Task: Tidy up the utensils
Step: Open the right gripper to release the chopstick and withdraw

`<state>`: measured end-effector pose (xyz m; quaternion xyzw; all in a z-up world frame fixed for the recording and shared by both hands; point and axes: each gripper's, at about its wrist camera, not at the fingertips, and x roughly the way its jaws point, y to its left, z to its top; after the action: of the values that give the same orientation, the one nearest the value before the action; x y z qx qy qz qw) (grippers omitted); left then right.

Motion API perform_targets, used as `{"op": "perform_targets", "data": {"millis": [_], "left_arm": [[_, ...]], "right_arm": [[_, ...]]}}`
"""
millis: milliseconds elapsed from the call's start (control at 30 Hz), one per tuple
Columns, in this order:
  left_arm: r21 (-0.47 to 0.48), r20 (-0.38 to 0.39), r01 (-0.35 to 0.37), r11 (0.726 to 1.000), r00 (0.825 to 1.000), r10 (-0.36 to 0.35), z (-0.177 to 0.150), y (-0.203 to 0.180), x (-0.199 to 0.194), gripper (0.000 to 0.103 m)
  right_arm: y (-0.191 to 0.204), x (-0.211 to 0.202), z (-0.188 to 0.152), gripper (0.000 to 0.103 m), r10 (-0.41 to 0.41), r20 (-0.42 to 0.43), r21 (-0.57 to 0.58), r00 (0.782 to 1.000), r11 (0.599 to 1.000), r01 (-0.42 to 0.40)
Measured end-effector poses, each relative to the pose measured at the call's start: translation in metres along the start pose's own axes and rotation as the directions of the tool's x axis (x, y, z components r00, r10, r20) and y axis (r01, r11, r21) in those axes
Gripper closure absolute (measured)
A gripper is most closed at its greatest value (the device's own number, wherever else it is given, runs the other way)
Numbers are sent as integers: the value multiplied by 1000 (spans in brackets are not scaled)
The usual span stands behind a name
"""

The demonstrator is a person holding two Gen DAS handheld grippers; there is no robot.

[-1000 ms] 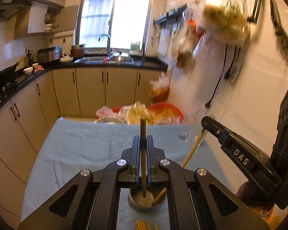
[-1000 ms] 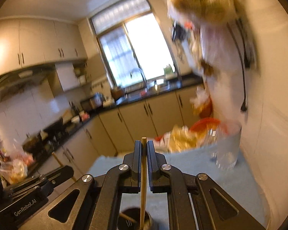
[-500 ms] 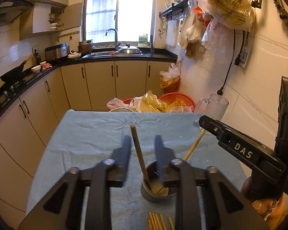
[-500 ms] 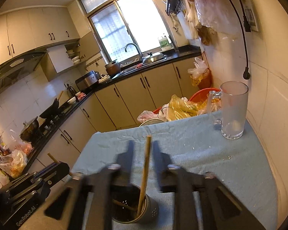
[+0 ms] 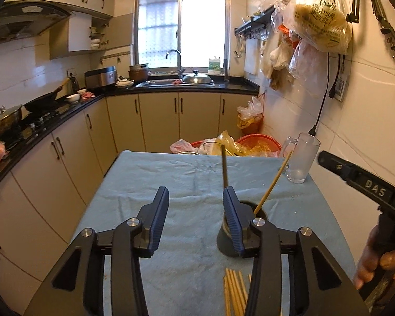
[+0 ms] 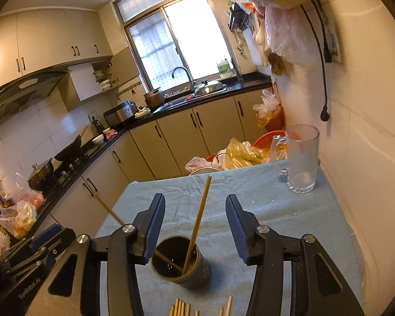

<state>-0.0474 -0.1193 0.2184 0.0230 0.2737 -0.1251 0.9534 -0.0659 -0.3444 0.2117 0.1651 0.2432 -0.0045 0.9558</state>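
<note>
A dark metal utensil cup point(image 6: 181, 266) stands on the blue-grey cloth point(image 6: 276, 223) and holds two wooden chopsticks point(image 6: 197, 223), each leaning outward. In the left wrist view the cup point(image 5: 227, 239) sits behind my right finger, with the chopsticks point(image 5: 272, 183) sticking up. Several loose chopsticks point(image 5: 233, 293) lie on the cloth near the front edge; they also show in the right wrist view point(image 6: 180, 308). My left gripper point(image 5: 196, 217) is open and empty, left of the cup. My right gripper point(image 6: 194, 227) is open and empty above the cup.
A glass mug point(image 6: 301, 158) stands at the table's far right by the tiled wall. Plastic bags and a red basin point(image 5: 258, 142) lie beyond the far edge. Kitchen cabinets point(image 5: 65, 163) run along the left. Bags hang on the right wall point(image 5: 318, 18).
Both grippers were shut on a chopstick over the cup, then opened and let them drop in. Both have since drawn back and up, jaws wide.
</note>
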Motion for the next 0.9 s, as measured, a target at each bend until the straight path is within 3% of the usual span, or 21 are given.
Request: {"op": "perform_targets", "data": {"millis": [233,467,633,900], "left_arm": [[-8,34,-11,1000,999,12,-27,10,-41,53],[-21,-2,5,1000,1000,-5,-64,16,-52,49],[-84,-127,19,996,991,-30,-99,29,-23,48],[-108,-339,67,992,935,-100,-154,23,41,50]], "right_arm": [[4,-48,-26,40,-38,1,-48,999,998,38],[-8,-64,-68,37,-60,-65,-46,996,997,57],[-19,-46,-119,37,-57,-200,-56,978,997,47],[-26,-1,-180,37,-58,-400,-112,914,994,14]]}}
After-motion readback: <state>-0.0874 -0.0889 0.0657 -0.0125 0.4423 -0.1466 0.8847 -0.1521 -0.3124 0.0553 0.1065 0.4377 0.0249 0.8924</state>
